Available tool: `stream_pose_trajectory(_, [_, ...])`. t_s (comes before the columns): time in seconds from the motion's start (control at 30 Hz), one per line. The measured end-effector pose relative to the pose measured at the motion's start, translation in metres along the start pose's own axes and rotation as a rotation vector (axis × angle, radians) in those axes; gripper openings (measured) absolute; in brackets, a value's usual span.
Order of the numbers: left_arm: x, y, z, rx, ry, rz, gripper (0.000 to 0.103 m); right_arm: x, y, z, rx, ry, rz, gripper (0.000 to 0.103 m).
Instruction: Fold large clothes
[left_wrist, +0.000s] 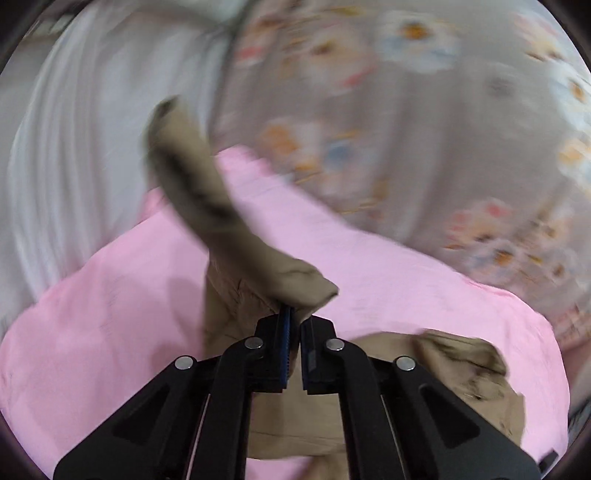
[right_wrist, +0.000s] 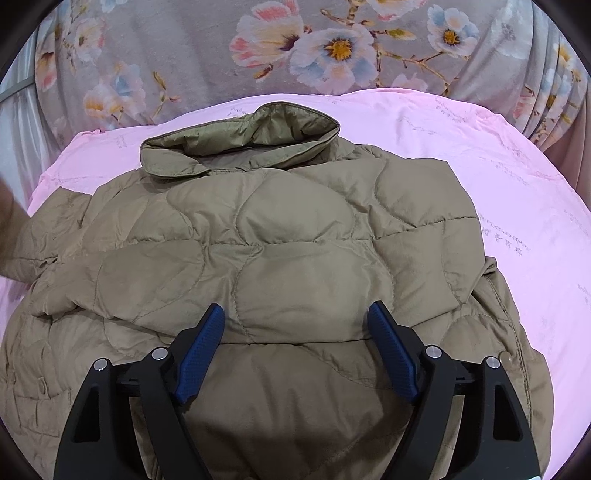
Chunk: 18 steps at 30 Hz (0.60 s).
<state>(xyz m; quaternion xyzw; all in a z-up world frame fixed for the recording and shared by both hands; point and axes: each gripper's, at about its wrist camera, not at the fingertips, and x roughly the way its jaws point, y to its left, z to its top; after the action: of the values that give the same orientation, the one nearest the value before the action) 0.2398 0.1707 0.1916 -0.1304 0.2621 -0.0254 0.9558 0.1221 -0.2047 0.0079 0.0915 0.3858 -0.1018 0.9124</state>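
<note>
A smooth pink bedsheet printed with faint grey script covers the work surface, filling the lower part of both views under soft, even light. Behind it hangs a grey curtain patterned with large pink, white and blue flowers, gathered into vertical pleats at the right edge of the right wrist view. To the left of that curtain, the blurred left wrist view shows a sheer white pleated curtain.

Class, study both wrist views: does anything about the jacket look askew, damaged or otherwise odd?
No damage shows. The quilted khaki jacket lies rumpled on the pink sheet, collar standing up crooked. The left gripper pinches a lifted fold; the right gripper hovers open.
</note>
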Motion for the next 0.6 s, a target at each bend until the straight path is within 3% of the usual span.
stream_pose_trajectory(0.1, [-0.026,-0.094,-0.016,0.12,-0.022,-0.157,0.003,-0.003,-0.003,0.0,0.021,-0.013,0.008,0.078])
stream_pose_trajectory(0.17, [-0.029,-0.153,-0.038,0.188,0.015,-0.249,0.004,-0.01,-0.009,-0.001,0.054,-0.043,0.018,0.078])
stream_pose_trajectory(0.23, [-0.026,-0.193,-0.064,0.237,0.059,-0.287,0.006,-0.019,-0.02,-0.002,0.107,-0.072,0.03,0.078])
stream_pose_trajectory(0.27, [-0.021,-0.214,-0.083,0.274,0.091,-0.299,0.011,-0.023,-0.027,-0.002,0.138,-0.078,0.043,0.078])
stream_pose_trajectory(0.3, [-0.015,-0.228,-0.099,0.306,0.12,-0.3,0.023,-0.026,-0.035,-0.003,0.168,-0.076,0.055,0.078])
stream_pose_trajectory(0.33, [-0.008,-0.238,-0.112,0.329,0.147,-0.291,0.034,-0.028,-0.04,-0.004,0.189,-0.07,0.061,0.078])
stream_pose_trajectory(0.37, [-0.003,-0.243,-0.127,0.34,0.176,-0.283,0.054,-0.031,-0.048,-0.005,0.207,-0.063,0.068,0.078])
stream_pose_trajectory(0.5, [0.007,-0.226,-0.146,0.262,0.253,-0.313,0.068,-0.049,-0.073,-0.01,0.242,-0.079,0.067,0.079])
stream_pose_trajectory(0.6, [0.016,-0.185,-0.142,0.186,0.273,-0.266,0.072,-0.055,-0.084,-0.006,0.262,-0.08,0.062,0.079])
